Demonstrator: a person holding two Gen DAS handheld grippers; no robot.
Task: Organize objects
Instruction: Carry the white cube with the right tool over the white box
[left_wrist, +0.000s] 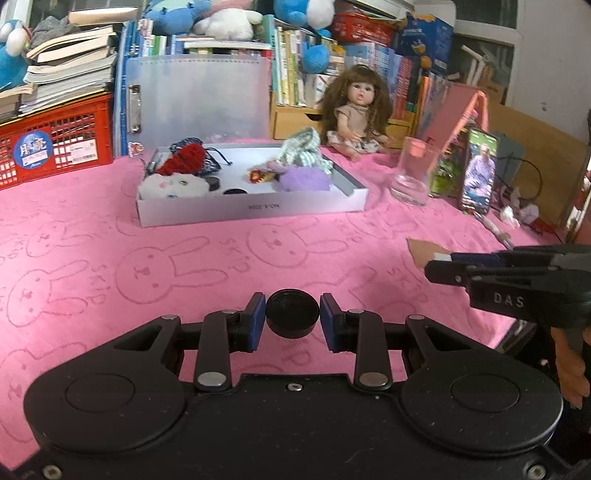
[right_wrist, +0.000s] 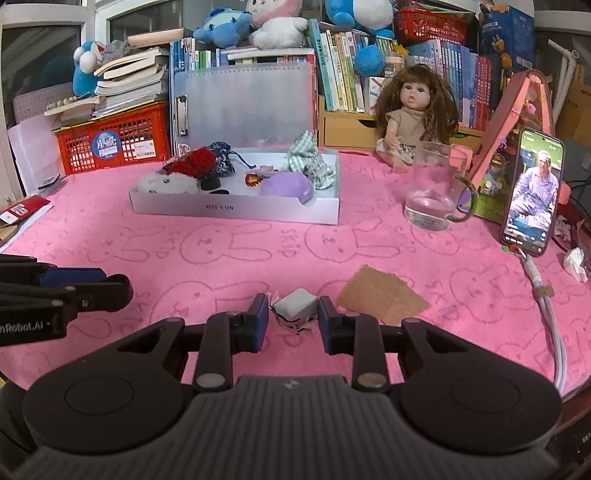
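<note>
My left gripper (left_wrist: 292, 318) is shut on a round black puck (left_wrist: 292, 313) and holds it just above the pink cloth (left_wrist: 110, 236). My right gripper (right_wrist: 292, 318) stands around a small grey block (right_wrist: 297, 305) with torn paper under it; its pads sit close to the block, and contact is unclear. A shallow white tray (left_wrist: 255, 212) (right_wrist: 236, 210) at the middle back holds a red knit piece (left_wrist: 183, 158), a white fluffy toy (left_wrist: 173, 184), a purple fluffy toy (left_wrist: 303, 179), a checked cloth and other small items.
A brown card (right_wrist: 382, 295) lies right of the right gripper. A glass mug (right_wrist: 434, 188), a propped phone (right_wrist: 533, 192) with its cable, and a doll (right_wrist: 415, 110) stand at the back right. A red crate (right_wrist: 110, 142), books and plush toys line the back.
</note>
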